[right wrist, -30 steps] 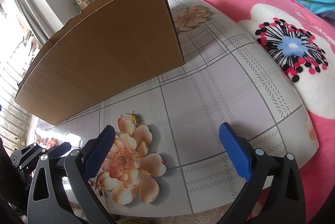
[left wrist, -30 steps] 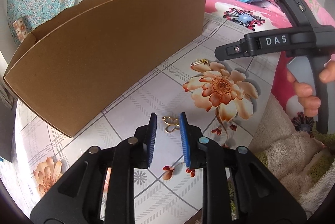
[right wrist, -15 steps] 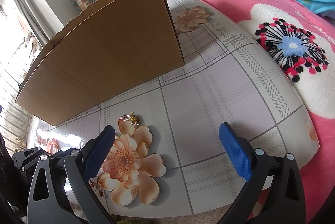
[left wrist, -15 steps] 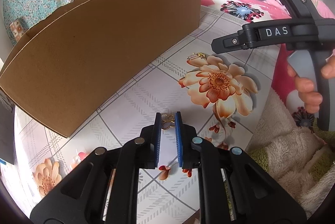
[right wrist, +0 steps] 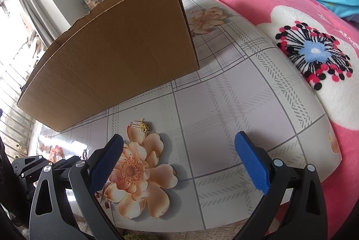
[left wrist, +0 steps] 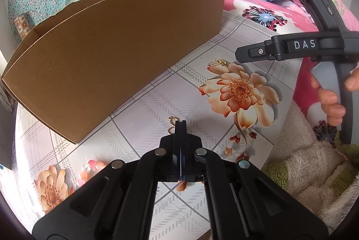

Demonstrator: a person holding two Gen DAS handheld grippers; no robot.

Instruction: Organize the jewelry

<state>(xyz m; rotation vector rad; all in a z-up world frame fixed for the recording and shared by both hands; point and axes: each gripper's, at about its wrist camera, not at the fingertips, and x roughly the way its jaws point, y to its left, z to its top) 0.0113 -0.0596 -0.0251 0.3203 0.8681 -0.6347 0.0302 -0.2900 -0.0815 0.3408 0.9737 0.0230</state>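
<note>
Our left gripper (left wrist: 180,125) jaws have just closed on the gold charm (left wrist: 173,125); right gripper (right wrist: 179,158) gapes empty. Next: lift it into the box (left wrist: 116,56).

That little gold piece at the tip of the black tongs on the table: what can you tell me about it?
The gold piece is a small, shiny ornament of thin curled loops, metal by its look. It lies on the flowered tablecloth, near the corner of the cardboard box but apart from it. The left tongs have just closed, blue pads together, on its right edge; only the loops on the left side show, so its full shape is hidden.
</note>
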